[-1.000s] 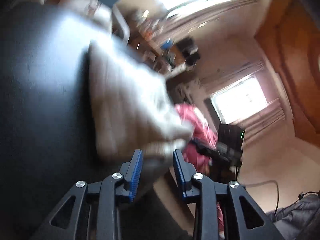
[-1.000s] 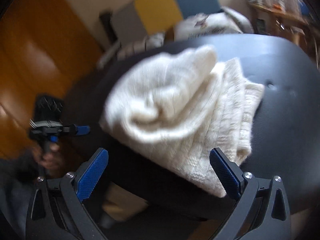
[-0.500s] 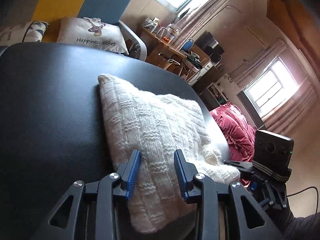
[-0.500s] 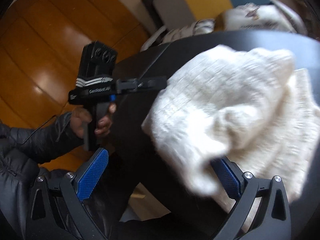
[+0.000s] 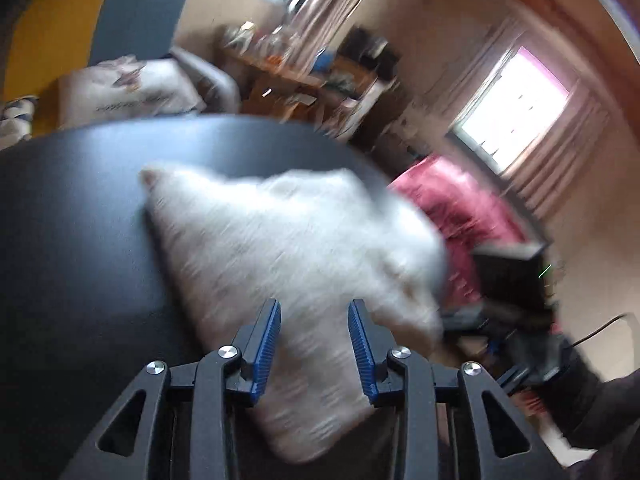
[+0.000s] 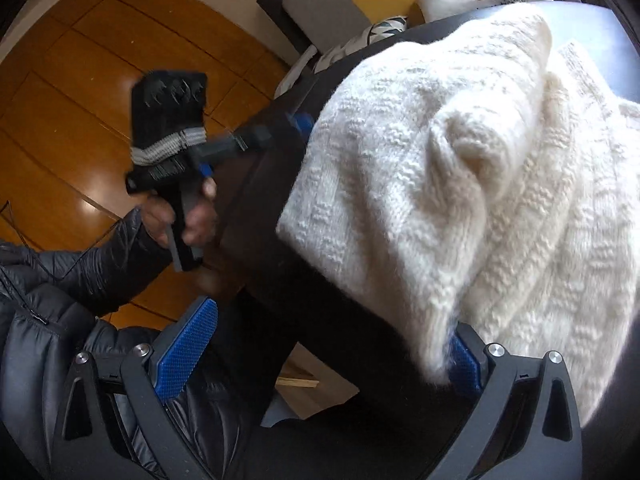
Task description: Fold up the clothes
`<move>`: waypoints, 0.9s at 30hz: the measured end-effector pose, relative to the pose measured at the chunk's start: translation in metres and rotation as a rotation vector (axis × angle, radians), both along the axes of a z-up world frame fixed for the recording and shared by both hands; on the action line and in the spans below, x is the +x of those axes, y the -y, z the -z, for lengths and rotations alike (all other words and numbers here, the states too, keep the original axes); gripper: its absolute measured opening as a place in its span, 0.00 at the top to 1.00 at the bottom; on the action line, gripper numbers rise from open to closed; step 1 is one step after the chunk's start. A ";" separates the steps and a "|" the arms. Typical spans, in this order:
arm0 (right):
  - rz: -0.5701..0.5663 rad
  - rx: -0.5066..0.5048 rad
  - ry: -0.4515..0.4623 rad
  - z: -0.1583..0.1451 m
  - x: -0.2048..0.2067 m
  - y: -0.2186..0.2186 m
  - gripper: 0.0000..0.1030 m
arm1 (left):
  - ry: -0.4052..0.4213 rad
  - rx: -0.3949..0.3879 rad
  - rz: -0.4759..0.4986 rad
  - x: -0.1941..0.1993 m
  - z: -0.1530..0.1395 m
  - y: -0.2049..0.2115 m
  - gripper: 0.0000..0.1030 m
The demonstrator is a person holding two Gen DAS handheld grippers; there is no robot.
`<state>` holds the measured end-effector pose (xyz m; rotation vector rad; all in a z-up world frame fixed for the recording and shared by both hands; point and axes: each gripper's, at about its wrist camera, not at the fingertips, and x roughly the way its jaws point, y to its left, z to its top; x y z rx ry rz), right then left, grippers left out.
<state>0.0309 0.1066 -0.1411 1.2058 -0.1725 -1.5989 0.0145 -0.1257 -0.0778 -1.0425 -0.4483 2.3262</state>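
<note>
A cream knitted sweater (image 6: pixel 440 168) lies folded in a thick bundle on the black table (image 6: pixel 280 280); in the blurred left wrist view the sweater (image 5: pixel 288 232) fills the middle of the table (image 5: pixel 80 240). My left gripper (image 5: pixel 314 320) is open, with the sweater's near edge just beyond its blue pads. In the right wrist view a hand holds the left gripper (image 6: pixel 296 128), whose tip is at the sweater's left edge. My right gripper (image 6: pixel 324 356) stands wide open at the table's near edge, and a sweater corner drapes over its right pad (image 6: pixel 464 364).
A person's dark padded sleeve (image 6: pixel 80 264) is at lower left over an orange wooden floor (image 6: pixel 80 80). Cushions (image 5: pixel 120 88) sit on a chair behind the table. A pink heap of cloth (image 5: pixel 460 200) lies to the right, with cluttered shelves (image 5: pixel 304 76) behind.
The left gripper has swung fast, so its view is now blurred, and its tip has come up to the sweater's left edge. The sweater bundle has settled on the table.
</note>
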 end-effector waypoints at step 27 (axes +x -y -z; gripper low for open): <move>-0.042 0.182 -0.171 -0.018 -0.005 0.005 0.01 | 0.096 -0.061 0.198 0.000 0.052 -0.040 0.66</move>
